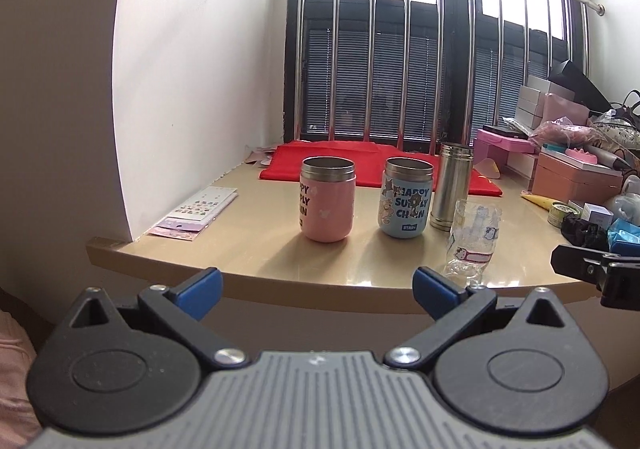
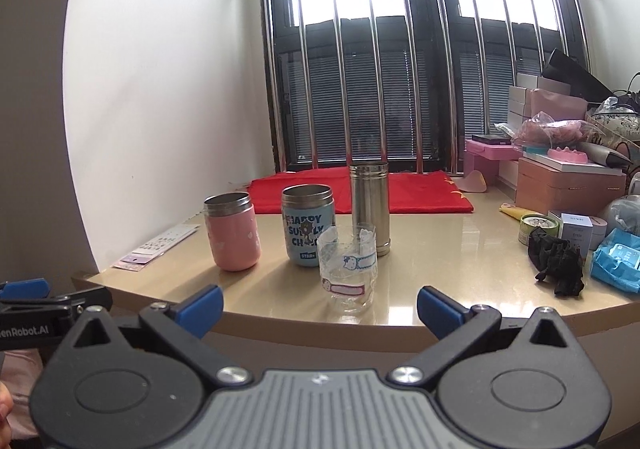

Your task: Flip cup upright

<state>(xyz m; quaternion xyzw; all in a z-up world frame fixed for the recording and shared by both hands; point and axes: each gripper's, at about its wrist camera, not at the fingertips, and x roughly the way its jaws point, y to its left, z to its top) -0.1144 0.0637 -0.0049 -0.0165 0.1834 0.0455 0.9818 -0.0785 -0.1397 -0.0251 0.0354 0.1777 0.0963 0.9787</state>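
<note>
A clear glass cup (image 2: 349, 269) with cartoon stickers stands near the table's front edge, open end up; it also shows in the left wrist view (image 1: 472, 239). Behind it stand a pink cup (image 2: 233, 231), a blue printed cup (image 2: 307, 225) and a tall steel flask (image 2: 370, 207), all upright. They show in the left wrist view too: pink cup (image 1: 328, 199), blue cup (image 1: 406, 197), flask (image 1: 451, 187). My left gripper (image 1: 318, 291) and right gripper (image 2: 320, 307) are both open and empty, held just short of the table's front edge.
The beige table (image 2: 440, 249) has a red cloth (image 2: 360, 195) at the back and sticker sheets (image 2: 160, 247) at left. Boxes (image 2: 568, 185), a black cloth (image 2: 558, 263) and a blue packet (image 2: 618, 259) crowd the right. A barred window stands behind.
</note>
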